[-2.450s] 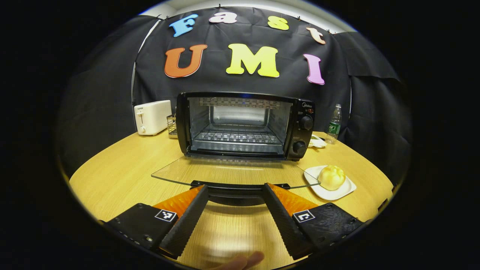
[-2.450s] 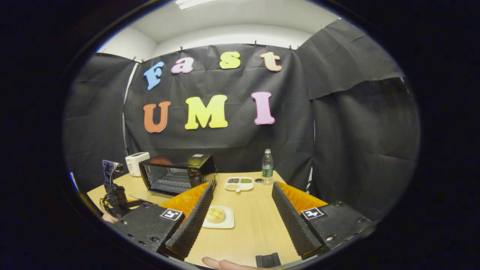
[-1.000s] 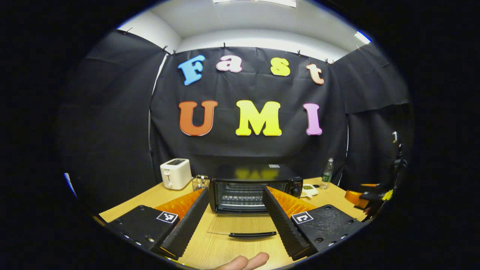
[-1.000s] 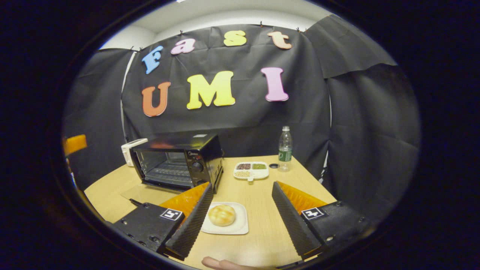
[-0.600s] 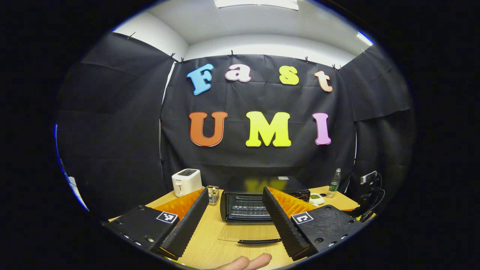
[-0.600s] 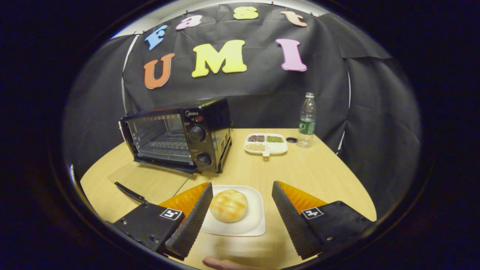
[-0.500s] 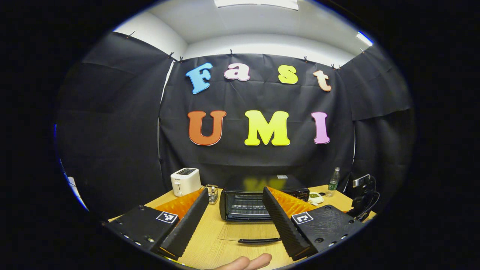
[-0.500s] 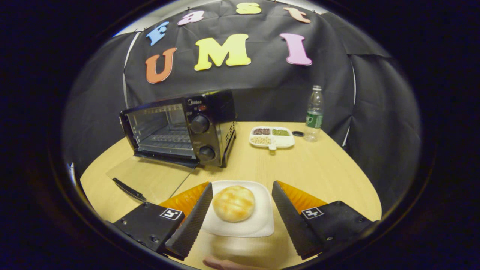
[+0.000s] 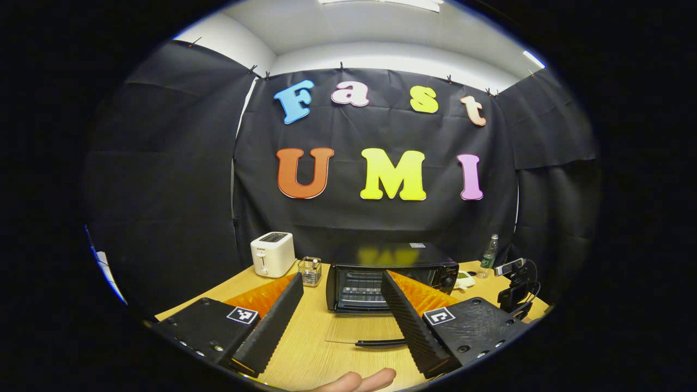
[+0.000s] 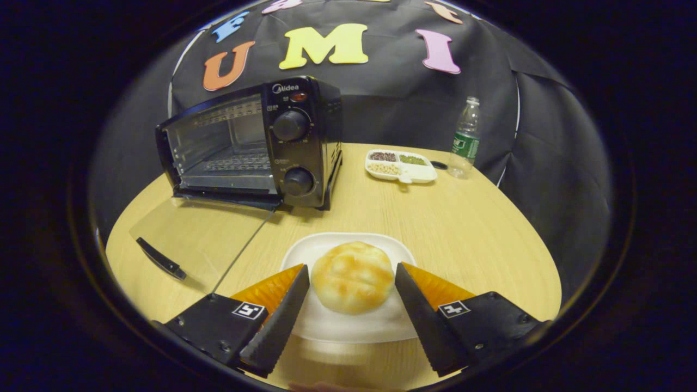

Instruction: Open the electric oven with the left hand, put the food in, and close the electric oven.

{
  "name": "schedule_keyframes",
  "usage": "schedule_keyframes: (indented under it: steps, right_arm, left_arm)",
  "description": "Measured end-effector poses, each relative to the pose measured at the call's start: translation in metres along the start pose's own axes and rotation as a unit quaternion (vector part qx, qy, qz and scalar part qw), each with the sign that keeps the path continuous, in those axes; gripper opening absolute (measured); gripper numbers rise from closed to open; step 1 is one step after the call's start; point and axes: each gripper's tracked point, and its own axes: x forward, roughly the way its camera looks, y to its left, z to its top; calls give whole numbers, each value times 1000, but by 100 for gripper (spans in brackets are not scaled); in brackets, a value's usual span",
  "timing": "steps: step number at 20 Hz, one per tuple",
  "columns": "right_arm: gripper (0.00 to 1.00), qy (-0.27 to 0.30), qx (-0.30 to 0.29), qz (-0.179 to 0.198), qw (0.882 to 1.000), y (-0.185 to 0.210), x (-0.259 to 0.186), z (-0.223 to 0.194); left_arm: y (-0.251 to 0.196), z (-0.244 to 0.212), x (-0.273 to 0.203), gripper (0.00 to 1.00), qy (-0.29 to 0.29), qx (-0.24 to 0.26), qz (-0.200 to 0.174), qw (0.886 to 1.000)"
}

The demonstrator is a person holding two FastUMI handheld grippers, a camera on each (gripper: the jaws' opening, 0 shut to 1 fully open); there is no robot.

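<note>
The black electric oven [image 10: 256,147] stands at the left of the table with its glass door [image 10: 201,239] folded down flat and its rack bare. A round golden bun [image 10: 353,276] lies on a white plate [image 10: 305,247] in front of the oven's knob side. My right gripper [image 10: 352,269] is open and low over the plate, one finger on each side of the bun, close to it. My left gripper [image 9: 340,276] is open and holds nothing, well back from the oven [image 9: 354,280] and its lowered door [image 9: 348,329].
A white toaster [image 9: 272,254] and a small wire holder [image 9: 310,270] stand left of the oven. A divided snack dish [image 10: 401,166] and a water bottle [image 10: 464,139] sit at the back right. The door handle [image 10: 160,258] juts toward the table's front-left edge.
The right gripper has come forward and down until its fingers flank the bun. The left gripper has let go of the door handle and drawn back, staying open.
</note>
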Motion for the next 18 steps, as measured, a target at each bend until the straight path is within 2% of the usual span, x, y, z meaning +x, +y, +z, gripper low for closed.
schedule_keyframes:
  steps: [2, 9, 14, 18]
  right_arm:
    - [98, 2, 13, -1, 1000, 1, 0, -1]
    - [84, -24, 39, 5, 999, 5, -10, 6]
    - [83, -75, 83, 33, 993, 31, -37, 34]
    - [82, -95, 141, 66, 983, 65, -43, 50]
  left_arm:
    - [4, -5, 0, 95, 3, -3, -1, 1000]
    - [22, -13, -3, 95, 3, -3, 11, 1000]
    - [16, -3, -8, 94, -23, 2, -11, 1000]
    - [22, -6, -12, 94, -24, 0, -15, 1000]
